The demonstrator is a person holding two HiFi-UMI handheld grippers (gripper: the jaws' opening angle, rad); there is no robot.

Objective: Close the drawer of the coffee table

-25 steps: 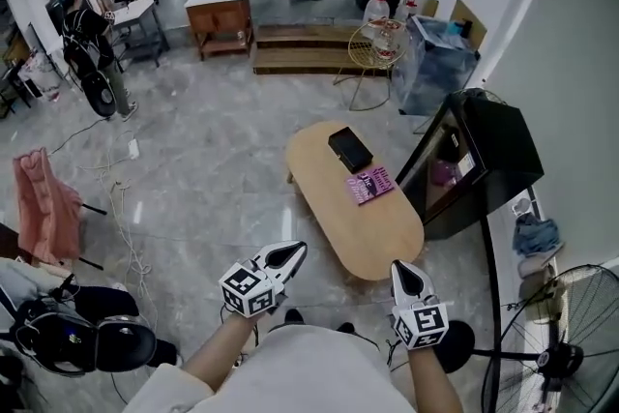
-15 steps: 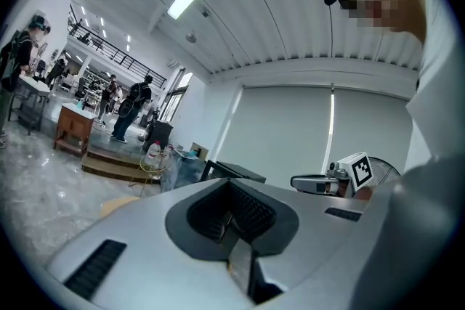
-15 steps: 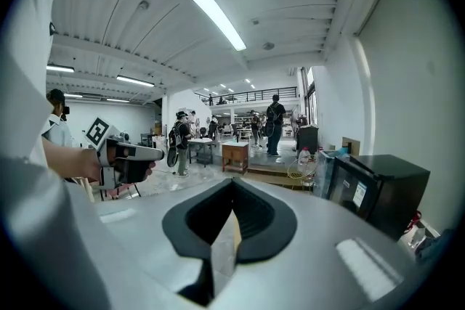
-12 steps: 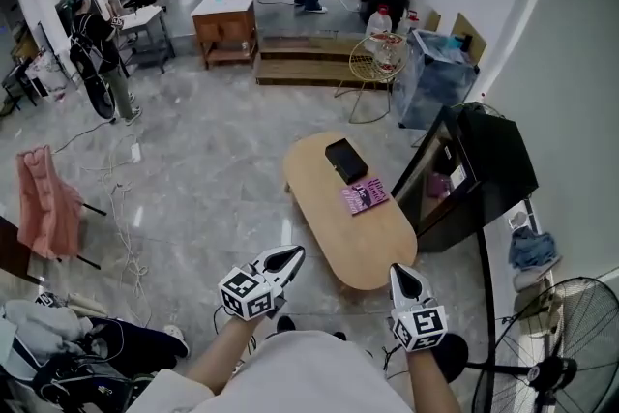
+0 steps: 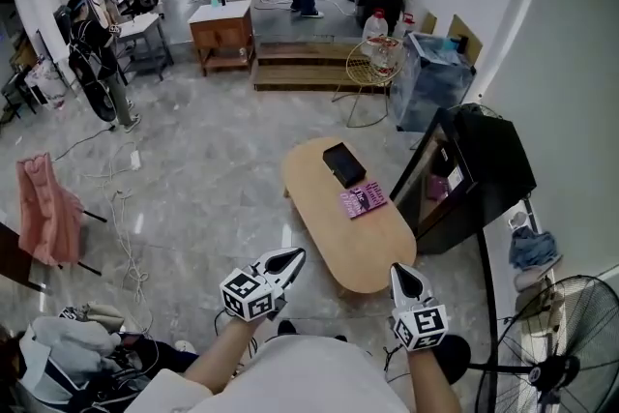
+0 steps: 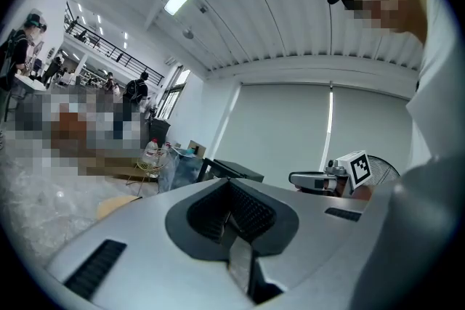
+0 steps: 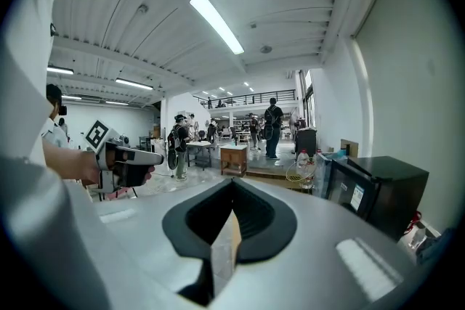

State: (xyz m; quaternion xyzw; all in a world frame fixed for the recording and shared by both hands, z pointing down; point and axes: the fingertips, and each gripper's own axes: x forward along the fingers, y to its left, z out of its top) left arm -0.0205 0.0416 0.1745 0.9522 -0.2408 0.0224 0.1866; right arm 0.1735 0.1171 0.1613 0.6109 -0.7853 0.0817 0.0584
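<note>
The oval wooden coffee table [image 5: 353, 237] stands on the grey floor ahead of me; a black box [image 5: 343, 163] and a pink book [image 5: 364, 200] lie on its top. No drawer shows from this angle. My left gripper [image 5: 291, 255] hovers short of the table's near end, to its left, shut and empty. My right gripper [image 5: 402, 270] hangs just at the near right edge, also shut with nothing in it. In the left gripper view the jaws [image 6: 234, 213] meet, and the right gripper [image 6: 328, 180] appears beside them. The right gripper view shows closed jaws [image 7: 230, 220].
A black cabinet [image 5: 481, 171] stands close along the table's right side. A fan [image 5: 559, 355] is at the bottom right, bags and cables [image 5: 92, 348] at the bottom left, a pink cloth [image 5: 46, 211] further left. People stand far behind.
The head view has shifted a little, so the table and cabinet sit slightly higher. Both grippers stay shut and keep about the same places.
</note>
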